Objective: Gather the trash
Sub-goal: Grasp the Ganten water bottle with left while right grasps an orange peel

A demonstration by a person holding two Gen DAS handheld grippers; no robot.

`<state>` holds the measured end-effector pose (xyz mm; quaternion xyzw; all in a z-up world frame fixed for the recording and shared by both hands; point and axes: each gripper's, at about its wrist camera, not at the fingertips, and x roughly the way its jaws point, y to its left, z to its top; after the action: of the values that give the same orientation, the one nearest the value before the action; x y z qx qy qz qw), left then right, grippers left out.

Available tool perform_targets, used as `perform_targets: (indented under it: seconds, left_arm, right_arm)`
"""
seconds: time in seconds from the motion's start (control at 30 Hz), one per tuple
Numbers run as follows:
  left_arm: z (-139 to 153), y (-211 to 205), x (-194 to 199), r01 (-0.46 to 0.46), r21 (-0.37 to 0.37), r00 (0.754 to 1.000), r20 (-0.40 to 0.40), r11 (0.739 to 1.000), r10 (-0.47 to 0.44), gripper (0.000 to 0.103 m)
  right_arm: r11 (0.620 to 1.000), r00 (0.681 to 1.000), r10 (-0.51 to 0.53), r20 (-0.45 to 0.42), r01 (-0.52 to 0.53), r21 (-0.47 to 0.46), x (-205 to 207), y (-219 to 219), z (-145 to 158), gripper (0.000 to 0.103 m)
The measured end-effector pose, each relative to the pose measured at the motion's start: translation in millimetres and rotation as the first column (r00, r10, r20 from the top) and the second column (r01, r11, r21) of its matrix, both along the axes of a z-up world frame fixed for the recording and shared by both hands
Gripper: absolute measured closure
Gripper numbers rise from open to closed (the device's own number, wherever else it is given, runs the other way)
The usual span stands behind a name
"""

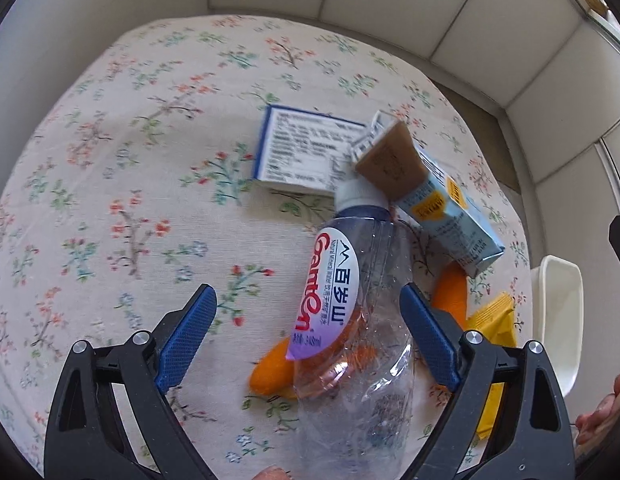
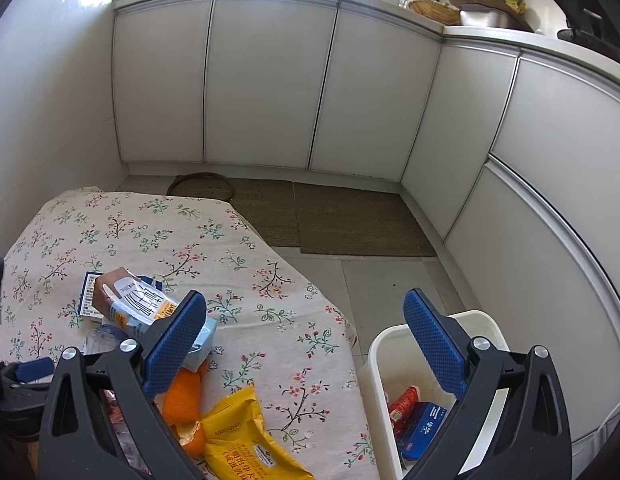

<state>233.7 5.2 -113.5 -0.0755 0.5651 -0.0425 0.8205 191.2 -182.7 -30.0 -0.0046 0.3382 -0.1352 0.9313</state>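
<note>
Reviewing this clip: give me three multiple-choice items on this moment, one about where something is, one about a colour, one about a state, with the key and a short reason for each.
1. Where is the white bin?
A. On the tablecloth
B. On the floor beside the table
C. On the counter

2. What colour is the snack wrapper at the near table edge?
A. Yellow
B. Green
C. Black

3. What state is the left hand-held gripper in?
A. Shut on the carton
B. Open, with the clear water bottle lying between its fingers
C. Shut and holding nothing

Key:
1 B: in the right wrist view the bin stands on the tiles next to the table's edge.
2 A: the wrapper is plainly yellow in both views.
3 B: its blue pads stand wide apart on either side of the bottle.
</note>
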Motion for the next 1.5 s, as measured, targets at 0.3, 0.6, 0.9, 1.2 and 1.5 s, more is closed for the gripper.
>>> perform_targets:
  seconds: [0.3,0.6,0.9,1.2,1.5]
  left_arm:
    - [-3,-34,7,0.137,-0.008,0.990,0.029,0.991,-0.137,0.054]
    - [29,27,-15,0.045,-0.099,0.996,0.082,0.994,-0.037,0.064]
    - [65,102,-55,-0.049,-0.028,0.982,0.182,0.998,0.053,0.064]
    - [62,132,-64,-0.058,-0.107,0.978,0.192,0.993,0.078,0.064]
    - [54,143,-59,-0.062,-0.173,0.984,0.156,0.983,0.089,0.064]
  right_arm:
    - [1.000,1.000,-0.011,-0.011,0.012,0.026,3,-6,-1,0.007]
    - [0.999,0.998,0.036,-0.055,-0.034,0.042,10,4,-13,0.007]
    - [0.922,0.901,0.386,-0.197,-0.370,0.113,8,79,-44,0.007]
    - [0.570,0.549,0.743,-0.383,-0.819,-0.066,-21,163,-83,0.007]
    - [0.432,0.381,0.808,-0.449,-0.902,0.012,8,170,-107,0.014]
